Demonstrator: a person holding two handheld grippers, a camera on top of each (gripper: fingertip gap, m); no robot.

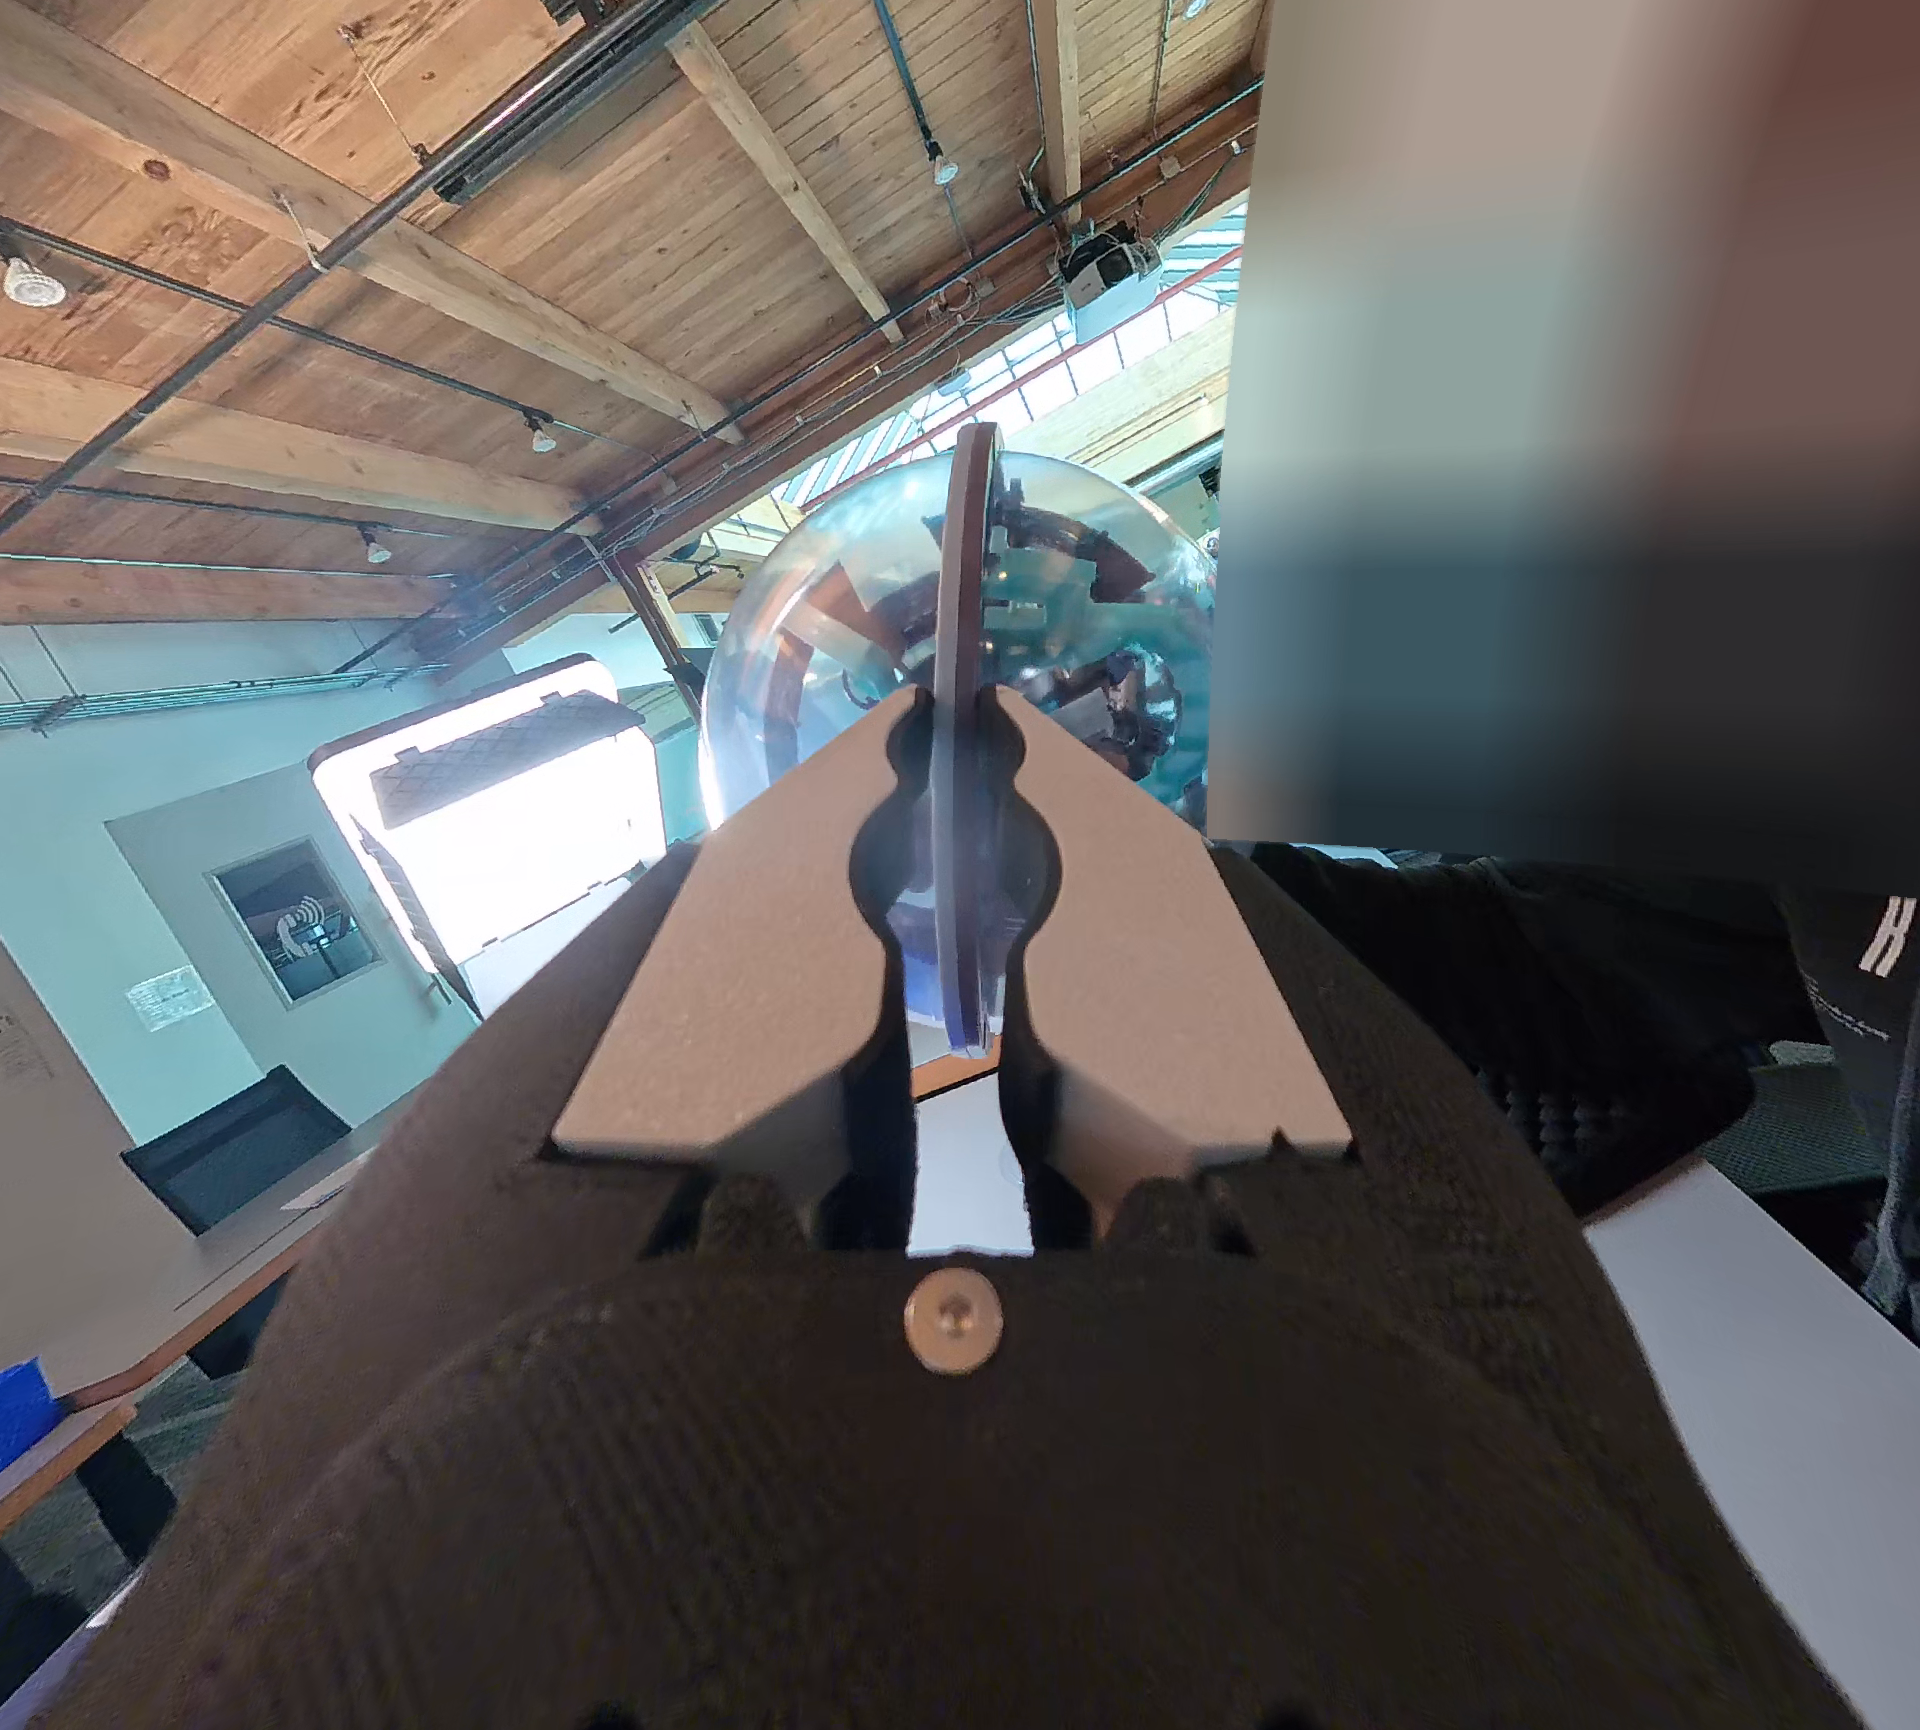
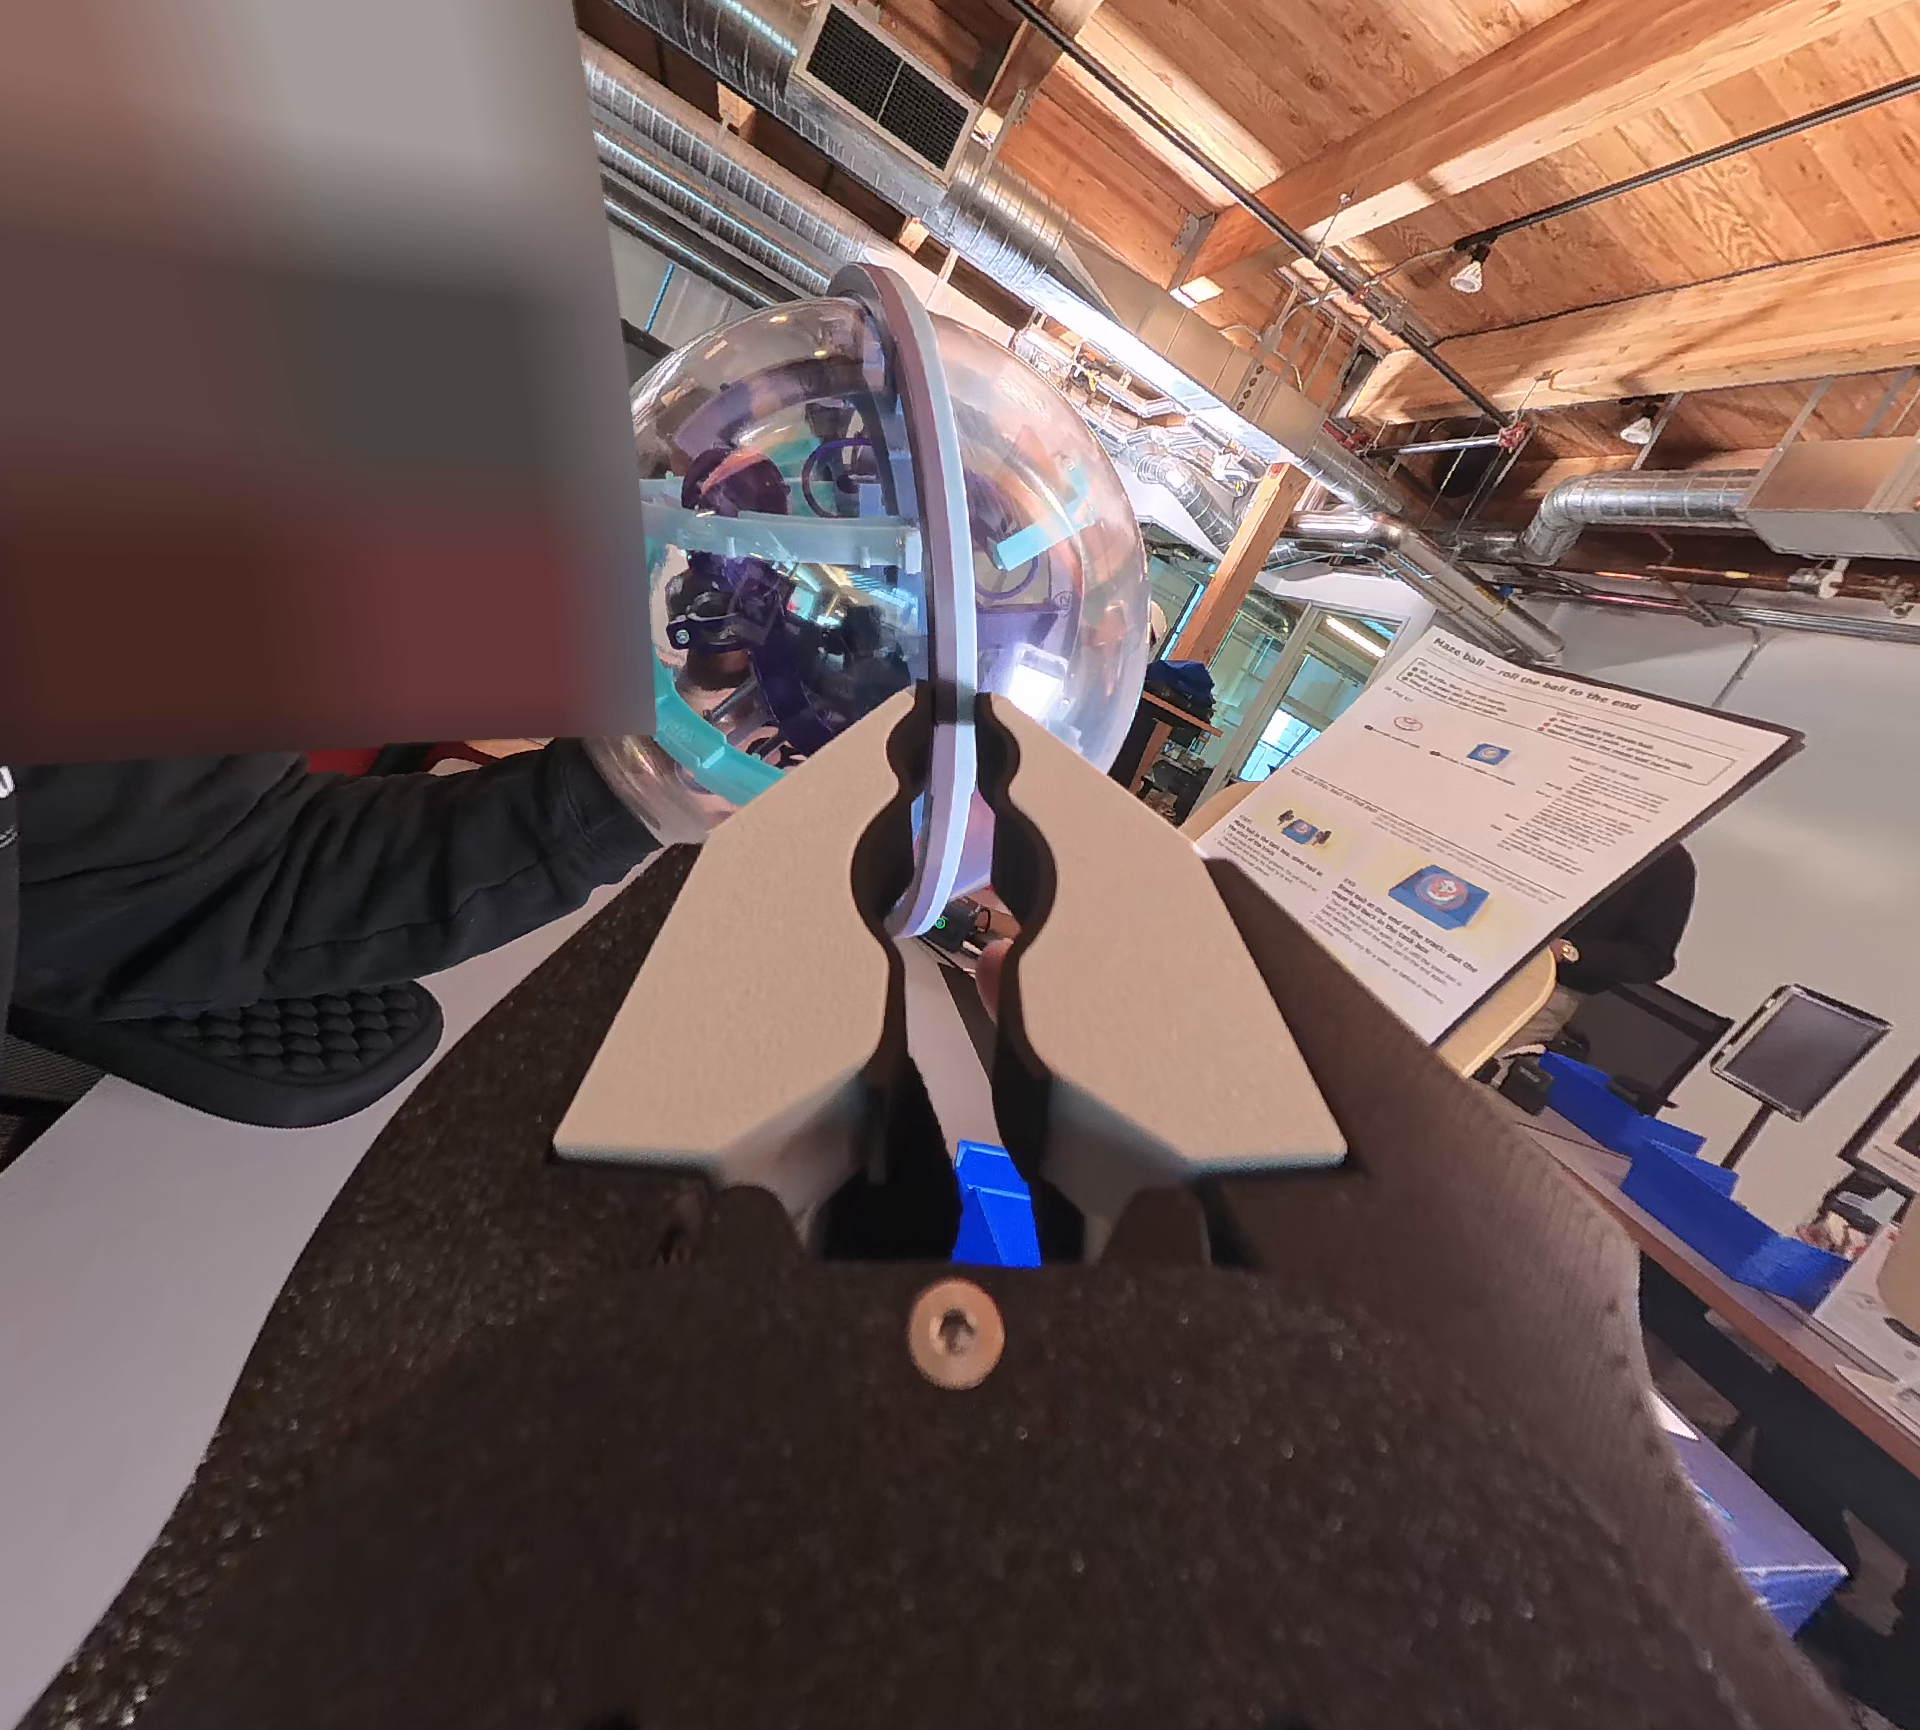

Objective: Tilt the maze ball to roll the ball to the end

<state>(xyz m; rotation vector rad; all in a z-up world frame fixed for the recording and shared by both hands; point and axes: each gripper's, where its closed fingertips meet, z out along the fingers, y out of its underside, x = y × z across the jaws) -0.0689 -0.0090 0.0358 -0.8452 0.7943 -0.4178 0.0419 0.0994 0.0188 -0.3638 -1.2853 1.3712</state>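
The maze ball (image 1: 831, 641) is a clear plastic sphere with purple, teal and white tracks inside and a flat ring around its middle. It is held up in the air between both grippers. My left gripper (image 1: 961, 693) is shut on the ring's edge (image 1: 961, 558). In the right wrist view the maze ball (image 2: 769, 537) is held up toward the ceiling, and my right gripper (image 2: 948, 698) is shut on the opposite side of the ring (image 2: 935, 475). I cannot make out the small ball inside.
A white table (image 1: 1766, 1348) lies below. A person's dark sleeve (image 2: 260, 870) is close at the left. An instruction board (image 2: 1496, 828) stands at the right, with blue bins (image 2: 1683, 1181) beyond it. A wooden ceiling is overhead.
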